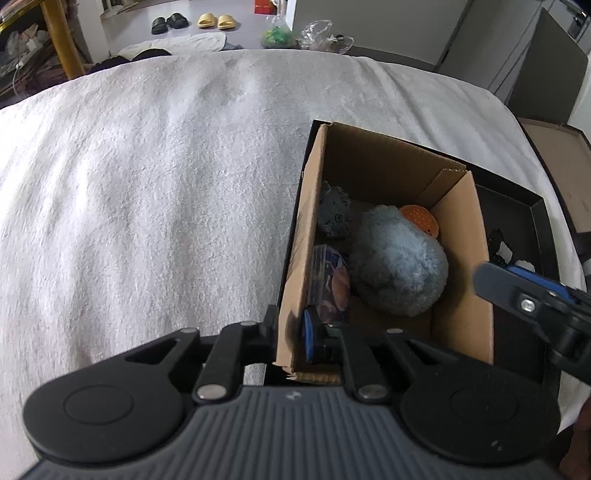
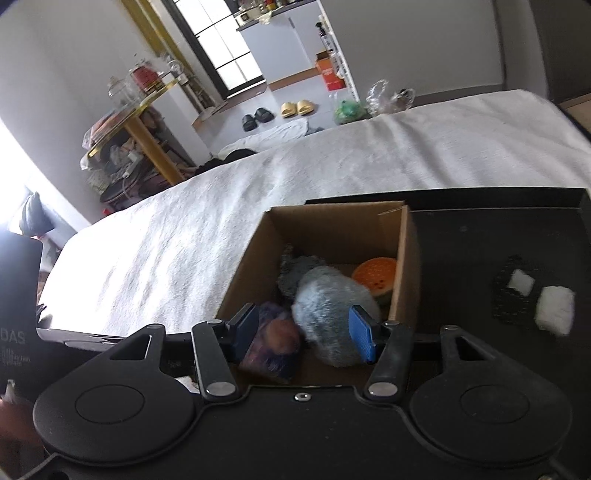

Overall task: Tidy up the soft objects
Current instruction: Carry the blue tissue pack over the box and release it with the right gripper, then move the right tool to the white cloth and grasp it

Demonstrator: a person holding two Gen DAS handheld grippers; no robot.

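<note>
An open cardboard box point(image 1: 461, 266) stands inside a black tray point(image 1: 532, 221) at the right of a bed. The box holds a pale blue fluffy plush point(image 1: 399, 266), a grey knobbly ball point(image 1: 334, 214), an orange dotted toy point(image 1: 421, 218) and a purple-orange soft packet point(image 1: 332, 284). My left gripper point(image 1: 290, 328) is shut on the box's left wall near its front corner, one pad outside and one inside. My right gripper point(image 2: 303, 332) hangs open over the box point(image 2: 332, 221). The packet point(image 2: 273, 343) and plush point(image 2: 328, 314) lie below its pads, untouched. One of its fingers point(image 1: 495, 282) shows at the right.
The bed's white towel cover point(image 1: 166, 184) spreads left of the box. In the tray point(image 2: 480, 240) lie a black mesh piece point(image 2: 502, 299) and two white soft pieces point(image 2: 554, 310). Slippers point(image 1: 214, 20) and plastic bags point(image 1: 321, 35) lie past the far edge. A dark box point(image 2: 18, 332) stands at left.
</note>
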